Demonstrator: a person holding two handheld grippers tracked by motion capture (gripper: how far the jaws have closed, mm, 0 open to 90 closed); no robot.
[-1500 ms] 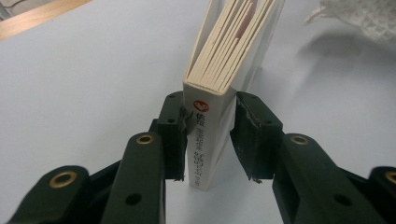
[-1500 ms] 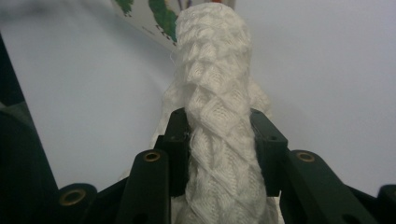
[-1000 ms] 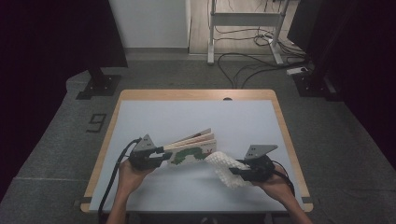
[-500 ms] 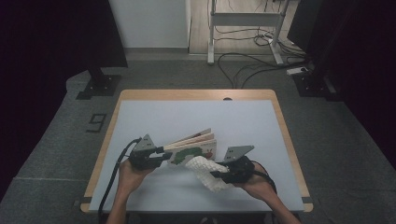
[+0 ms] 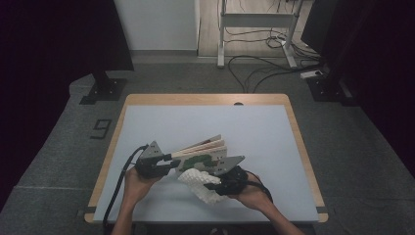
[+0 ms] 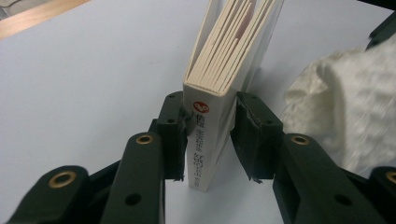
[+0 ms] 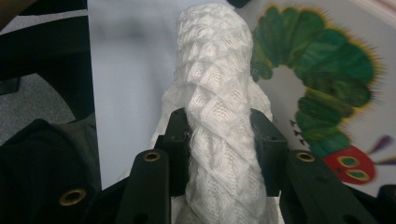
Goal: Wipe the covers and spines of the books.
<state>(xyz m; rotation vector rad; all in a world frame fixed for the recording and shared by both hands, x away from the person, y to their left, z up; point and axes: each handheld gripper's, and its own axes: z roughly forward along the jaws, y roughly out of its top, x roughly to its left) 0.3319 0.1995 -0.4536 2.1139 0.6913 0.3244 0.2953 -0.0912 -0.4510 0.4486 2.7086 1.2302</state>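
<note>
**Book held at its spine, cloth brought against its cover**

A book [image 5: 205, 152] is held near the front edge of the desk [image 5: 264, 132], a little left of the middle. It is gripped at the spine, and its thick pages are fanned apart toward the far side. On the cover a green caterpillar [image 7: 322, 84] with a red head is printed.

The spine is pinched between the jaws of the left gripper [image 6: 210, 135], which is seen at the left end of the book. A white knitted cloth [image 5: 198, 182] is pinched in the right gripper [image 7: 223, 140]; the jaws are pressed on a rolled fold of it. The cloth is seen just beside the cover, at its front side; whether it touches cannot be told. A black cable [image 5: 120, 183] is trailed from the left gripper over the front edge.
</note>
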